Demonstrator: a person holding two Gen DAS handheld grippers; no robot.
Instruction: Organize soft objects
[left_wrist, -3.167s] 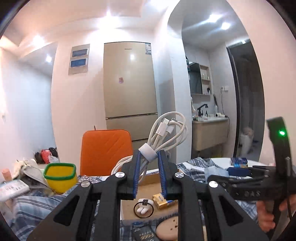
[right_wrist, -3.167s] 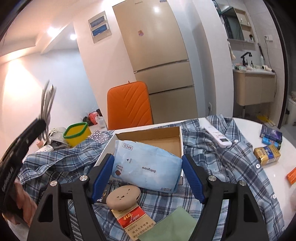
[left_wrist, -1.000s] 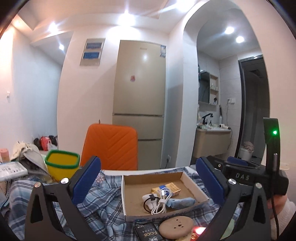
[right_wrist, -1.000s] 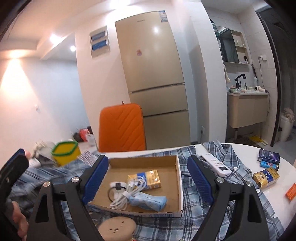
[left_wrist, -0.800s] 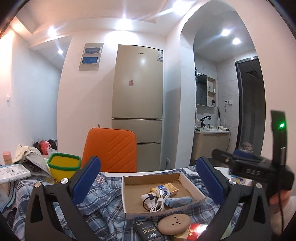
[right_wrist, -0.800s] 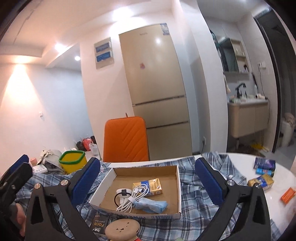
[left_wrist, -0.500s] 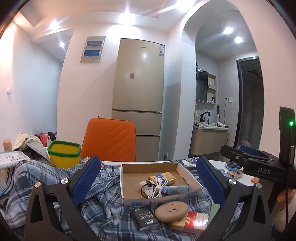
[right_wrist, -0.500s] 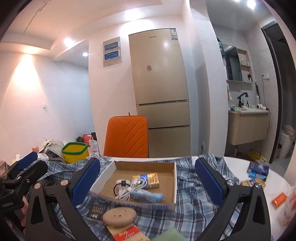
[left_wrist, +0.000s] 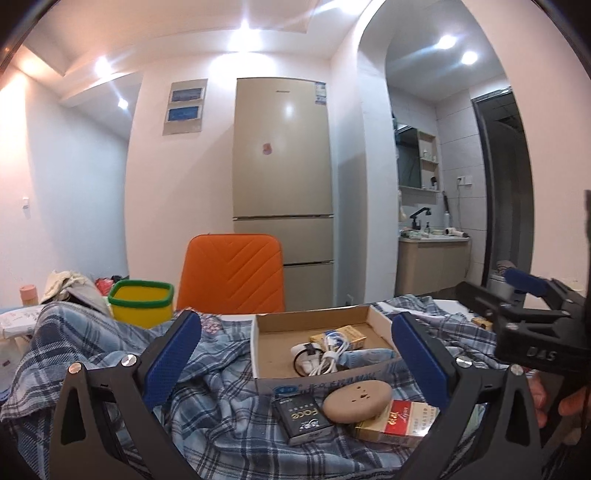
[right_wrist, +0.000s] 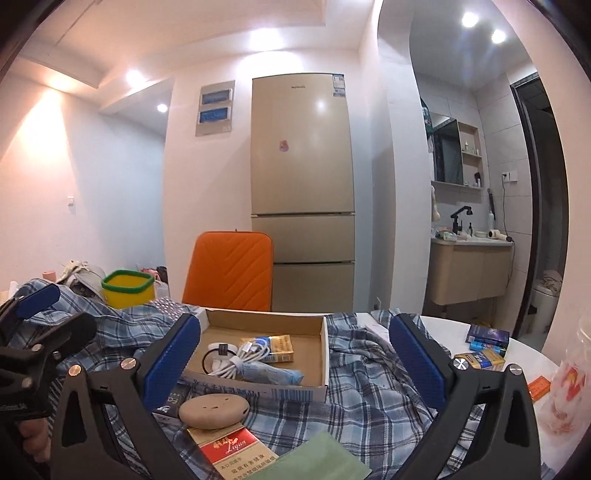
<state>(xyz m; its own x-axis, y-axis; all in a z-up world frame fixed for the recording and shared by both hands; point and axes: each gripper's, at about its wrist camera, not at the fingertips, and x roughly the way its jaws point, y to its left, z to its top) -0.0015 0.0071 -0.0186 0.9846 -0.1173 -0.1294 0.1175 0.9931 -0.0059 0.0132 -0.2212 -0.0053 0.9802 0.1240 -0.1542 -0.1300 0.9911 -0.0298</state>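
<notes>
Both tools hang above the cluttered table with their blue pads spread as wide as they go, and neither has hold of anything: the left tool (left_wrist: 295, 354) and the right tool (right_wrist: 293, 352) each frame the cardboard box (right_wrist: 325, 354) from just in front of it. The soft things already lie inside that box: the coiled white cable (right_wrist: 240, 356) and the pale blue wipes pack (right_wrist: 269, 371), next to a yellow carton (right_wrist: 280, 347).

What worries me is the plaid shirt (right_wrist: 369, 387) bunched under everything. I judge it the next soft thing to be dealt with, and the box, the round tan disc (right_wrist: 214, 404), the black pack (left_wrist: 301, 415) and the red-and-white carton (right_wrist: 231, 448) all rest on its folds. A pull on the cloth would likely drag or tip the box and spill the cable out again, or send the small packs sliding toward the table edge. The tools also sit close together, so a careless reach could knock one against the other.
</notes>
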